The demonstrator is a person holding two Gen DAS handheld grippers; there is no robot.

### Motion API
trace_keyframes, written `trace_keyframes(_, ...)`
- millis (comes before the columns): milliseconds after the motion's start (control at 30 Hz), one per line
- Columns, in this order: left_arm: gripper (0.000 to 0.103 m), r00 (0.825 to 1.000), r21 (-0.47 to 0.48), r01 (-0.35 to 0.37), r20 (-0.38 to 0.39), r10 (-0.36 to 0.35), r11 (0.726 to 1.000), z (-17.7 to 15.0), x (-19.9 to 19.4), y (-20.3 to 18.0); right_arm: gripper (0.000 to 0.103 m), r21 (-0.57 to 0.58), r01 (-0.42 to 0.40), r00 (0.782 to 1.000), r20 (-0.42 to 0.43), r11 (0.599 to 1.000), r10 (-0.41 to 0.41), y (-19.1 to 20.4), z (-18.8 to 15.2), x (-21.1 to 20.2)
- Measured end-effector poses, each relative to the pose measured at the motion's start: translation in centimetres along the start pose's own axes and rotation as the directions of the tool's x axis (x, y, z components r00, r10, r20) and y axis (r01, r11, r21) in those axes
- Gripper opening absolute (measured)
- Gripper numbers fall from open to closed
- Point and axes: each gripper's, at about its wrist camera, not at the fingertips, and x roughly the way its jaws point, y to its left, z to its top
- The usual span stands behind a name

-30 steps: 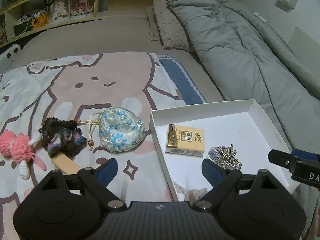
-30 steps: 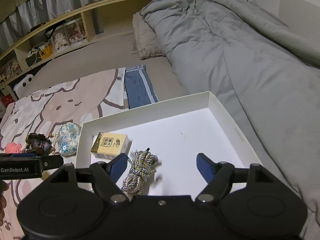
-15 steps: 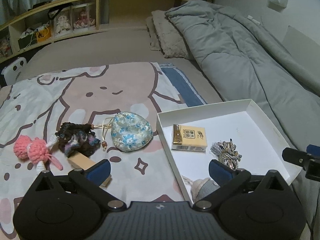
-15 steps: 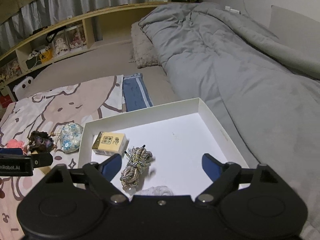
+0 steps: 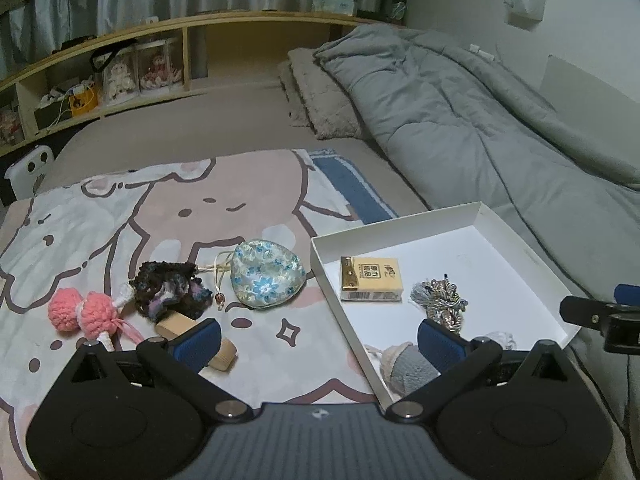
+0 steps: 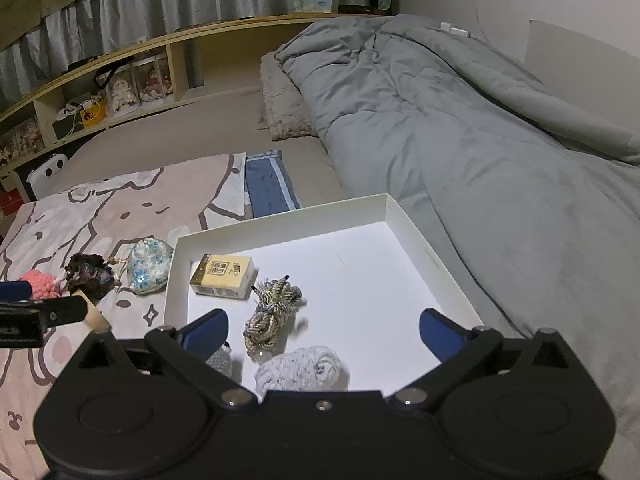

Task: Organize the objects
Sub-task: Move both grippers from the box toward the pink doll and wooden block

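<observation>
Both jaws wide, just opened, nothing between; floral pouch (image 5: 267, 278) lower centre on blanket (image 5: 120, 216), left of white box (image 5: 400, 226), looks soft, light, squashy; pinch its bulging middle.

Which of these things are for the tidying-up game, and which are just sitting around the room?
For the tidying:
white box
yellow packet
rope bundle
grey knitted roll
flowery pouch
dark crochet piece
pink crochet toy
wooden block

Just lying about:
grey duvet
pillow
shelf
</observation>
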Motion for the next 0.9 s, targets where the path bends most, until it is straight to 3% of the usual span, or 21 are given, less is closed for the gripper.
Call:
trace_keyframes(433, 0.103, 1.000, -0.030, 0.012, 0.014, -0.011, 0.999, -0.8, -0.8, 1.3, 0.103, 0.007, -0.018, 1.000, 0.013, 1.000, 0.018, 0.7, -0.4, -0.9)
trace_keyframes(900, 0.103, 0.996, -0.087, -0.072, 0.048, 0.077, 0.994, -0.6, -1.1, 6.1, 0.103, 0.012, -0.039, 0.999, 0.019, 0.999, 0.039, 3.9, 0.4, 0.9)
